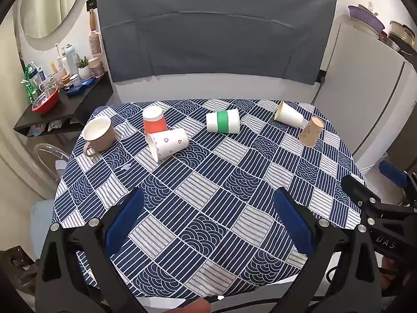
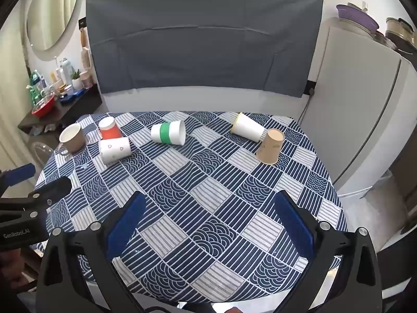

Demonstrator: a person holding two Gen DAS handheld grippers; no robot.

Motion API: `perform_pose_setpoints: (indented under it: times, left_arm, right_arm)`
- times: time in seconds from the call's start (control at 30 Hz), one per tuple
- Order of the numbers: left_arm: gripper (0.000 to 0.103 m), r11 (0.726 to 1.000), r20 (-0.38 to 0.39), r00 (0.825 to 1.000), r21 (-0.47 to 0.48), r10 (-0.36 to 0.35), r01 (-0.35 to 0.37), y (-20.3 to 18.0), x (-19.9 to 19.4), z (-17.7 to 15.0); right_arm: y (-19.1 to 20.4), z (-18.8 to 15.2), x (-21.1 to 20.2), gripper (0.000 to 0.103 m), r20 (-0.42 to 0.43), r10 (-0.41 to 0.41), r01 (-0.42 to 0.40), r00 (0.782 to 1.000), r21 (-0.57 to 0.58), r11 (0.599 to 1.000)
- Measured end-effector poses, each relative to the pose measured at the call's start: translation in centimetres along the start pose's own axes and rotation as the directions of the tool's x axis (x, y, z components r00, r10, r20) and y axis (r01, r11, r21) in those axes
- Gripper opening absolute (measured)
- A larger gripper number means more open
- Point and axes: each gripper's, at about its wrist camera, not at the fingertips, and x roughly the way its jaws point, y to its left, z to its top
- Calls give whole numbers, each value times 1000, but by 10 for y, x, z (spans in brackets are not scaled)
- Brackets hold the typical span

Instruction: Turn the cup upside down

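Several cups are on the patterned table (image 1: 208,182). A brown mug (image 1: 99,134) (image 2: 72,137) stands upright at the far left. A red cup (image 1: 153,121) (image 2: 109,129) stands upside down. A white heart cup (image 1: 168,143) (image 2: 114,149), a green-banded cup (image 1: 223,121) (image 2: 169,132) and a white cup (image 1: 288,116) (image 2: 247,129) lie on their sides. A tan cup (image 1: 311,131) (image 2: 271,146) stands upside down at the right. My left gripper (image 1: 208,198) and right gripper (image 2: 209,203) are open and empty above the near table.
A dark shelf (image 1: 60,112) with bottles and a red bowl (image 1: 45,100) is at the left. A grey covered panel (image 1: 213,34) stands behind the table. A white fridge (image 1: 365,91) is at the right. A clear chair (image 1: 48,154) is beside the table's left edge.
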Motion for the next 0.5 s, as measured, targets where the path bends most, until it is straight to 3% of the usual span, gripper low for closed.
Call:
perform_pose_setpoints:
  times: [0.5]
  left_arm:
    - [97, 1000, -8, 1000, 12, 24, -23, 0, -1, -2]
  right_arm:
    - [4, 0, -2, 95, 0, 24, -24, 1000, -7, 1000]
